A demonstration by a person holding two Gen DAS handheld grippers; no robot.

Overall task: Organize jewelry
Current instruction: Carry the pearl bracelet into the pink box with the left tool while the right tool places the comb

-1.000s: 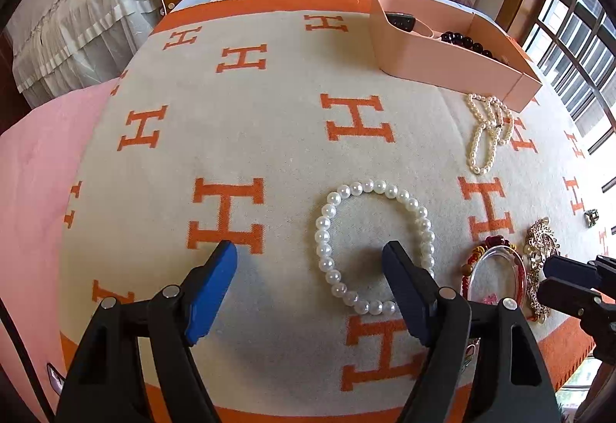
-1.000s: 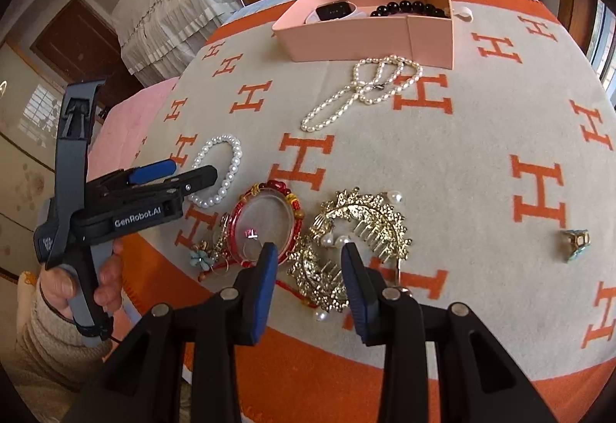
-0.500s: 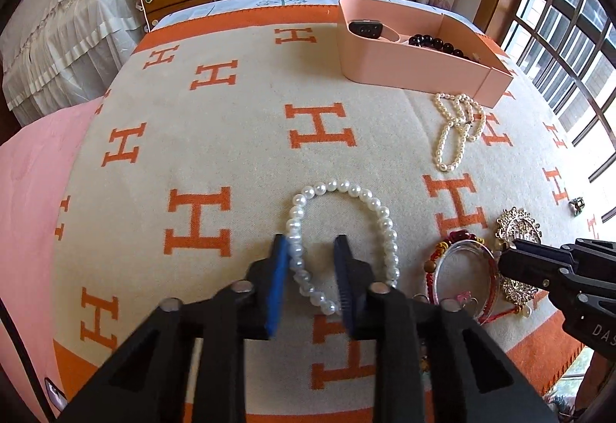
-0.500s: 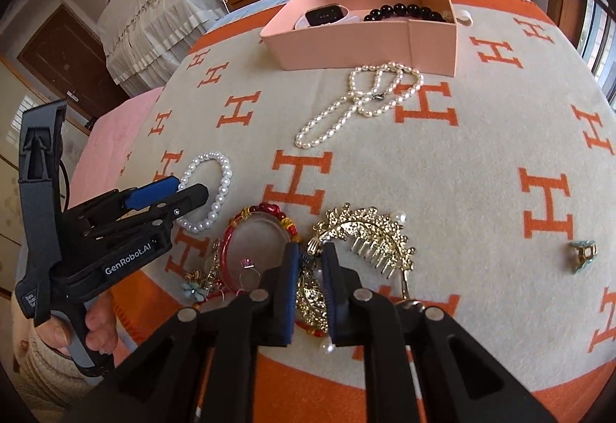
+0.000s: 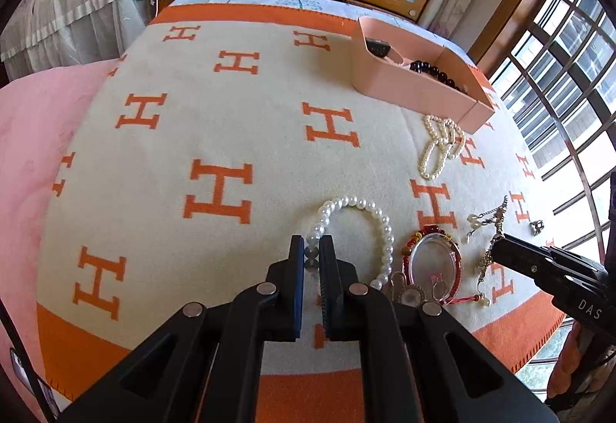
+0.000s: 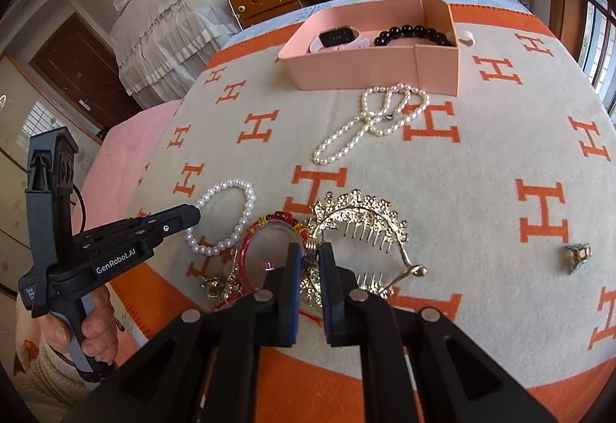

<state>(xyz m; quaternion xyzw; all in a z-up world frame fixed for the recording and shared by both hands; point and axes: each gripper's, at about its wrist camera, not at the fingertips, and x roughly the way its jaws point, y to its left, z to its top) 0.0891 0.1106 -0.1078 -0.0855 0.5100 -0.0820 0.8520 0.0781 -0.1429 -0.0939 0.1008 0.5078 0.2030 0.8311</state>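
The left gripper [image 5: 312, 256] pinches the pearl bracelet [image 5: 360, 238] lying on the blanket [image 5: 231, 122]. The right gripper [image 6: 308, 261] is clamped on the gold hair comb [image 6: 360, 219], near the pink box [image 6: 369, 72].

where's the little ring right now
In the right wrist view the small ring lies alone on the blanket at the far right, well right of the gold hair comb.

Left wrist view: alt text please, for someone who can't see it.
The left gripper is shut on a pearl bracelet lying on an orange-and-cream H-patterned blanket. Beyond lie a pearl necklace and a pink box; the right gripper enters at right.
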